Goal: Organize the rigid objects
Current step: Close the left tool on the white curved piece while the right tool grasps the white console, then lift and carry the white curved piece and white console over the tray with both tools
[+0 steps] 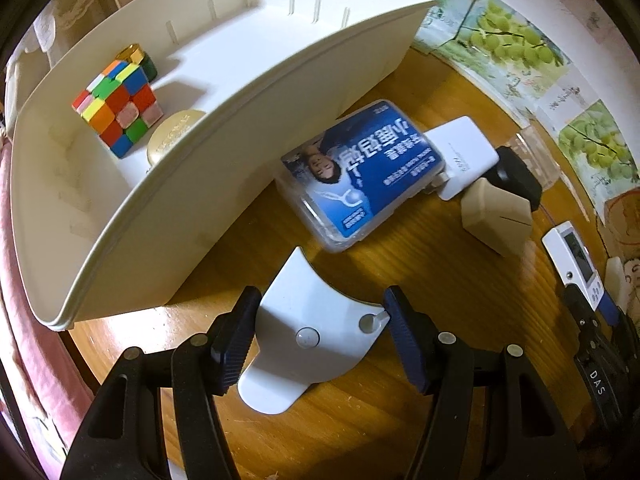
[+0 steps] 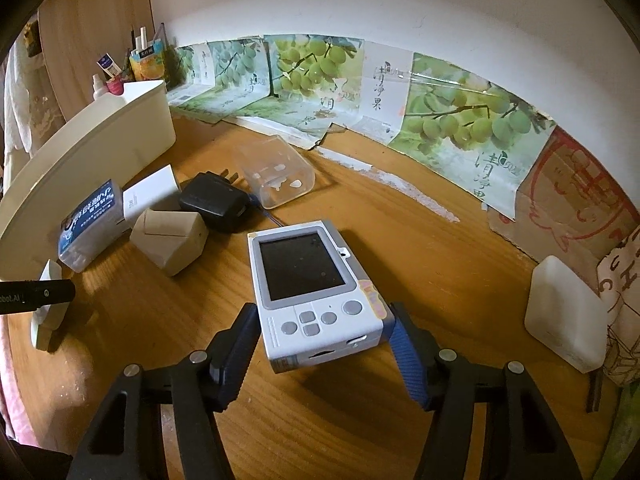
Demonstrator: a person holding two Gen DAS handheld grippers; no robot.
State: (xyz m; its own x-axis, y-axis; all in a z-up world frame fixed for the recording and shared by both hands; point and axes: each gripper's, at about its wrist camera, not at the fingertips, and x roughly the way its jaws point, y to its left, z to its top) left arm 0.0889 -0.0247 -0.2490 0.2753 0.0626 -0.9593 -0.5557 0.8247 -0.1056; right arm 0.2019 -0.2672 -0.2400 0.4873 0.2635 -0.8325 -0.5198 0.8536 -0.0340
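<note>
My left gripper point(image 1: 320, 336) is shut on a white curved plastic holder point(image 1: 312, 328), held just above the wooden table beside the cream storage bin point(image 1: 224, 152). The bin holds a Rubik's cube point(image 1: 118, 106), a gold round tin point(image 1: 172, 140) and a gold-and-dark object point(image 1: 136, 58). My right gripper point(image 2: 320, 340) is shut on a white handheld device with a dark screen point(image 2: 308, 284). A blue-labelled clear box point(image 1: 360, 176) leans against the bin; it also shows in the right wrist view point(image 2: 90, 224).
On the table lie a white flat box point(image 1: 464, 156), a black charger point(image 2: 214, 200), a beige block point(image 2: 170, 238), a clear plastic container point(image 2: 276, 174) and a white block point(image 2: 564, 314). Grape posters point(image 2: 452, 120) line the wall. Bottles point(image 2: 108, 80) stand behind the bin.
</note>
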